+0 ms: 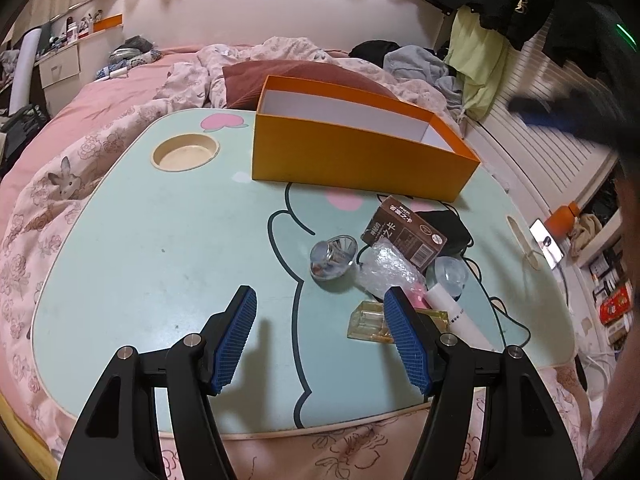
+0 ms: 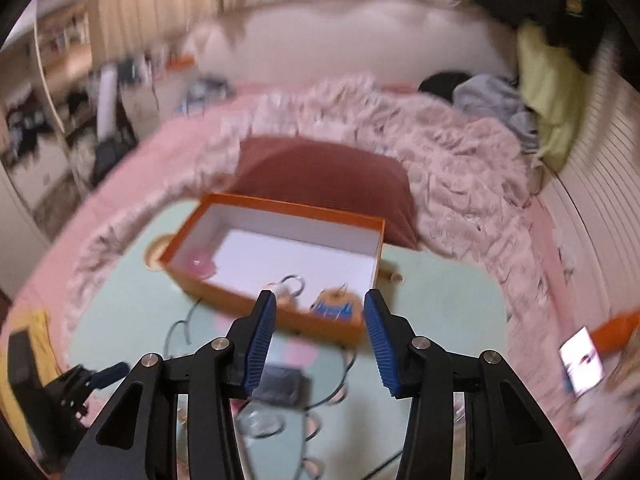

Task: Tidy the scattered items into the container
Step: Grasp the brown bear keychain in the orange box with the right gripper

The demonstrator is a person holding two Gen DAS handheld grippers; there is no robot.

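The left gripper [image 1: 320, 320] hangs low over the tabletop [image 1: 160, 240], fingers wide apart and empty, clutter [image 1: 400, 256] just ahead. The right gripper [image 2: 319, 312] hovers above the box [image 2: 280, 236], fingers spread, holding nothing; small items lie inside.

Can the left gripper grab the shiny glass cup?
Probably yes. The left gripper is open and empty, and the glass cup lies on its side just ahead on the table, with nothing between them.

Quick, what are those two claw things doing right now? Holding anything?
Left gripper: open, holding nothing, above the table.
Right gripper: open, holding nothing, near the orange box.
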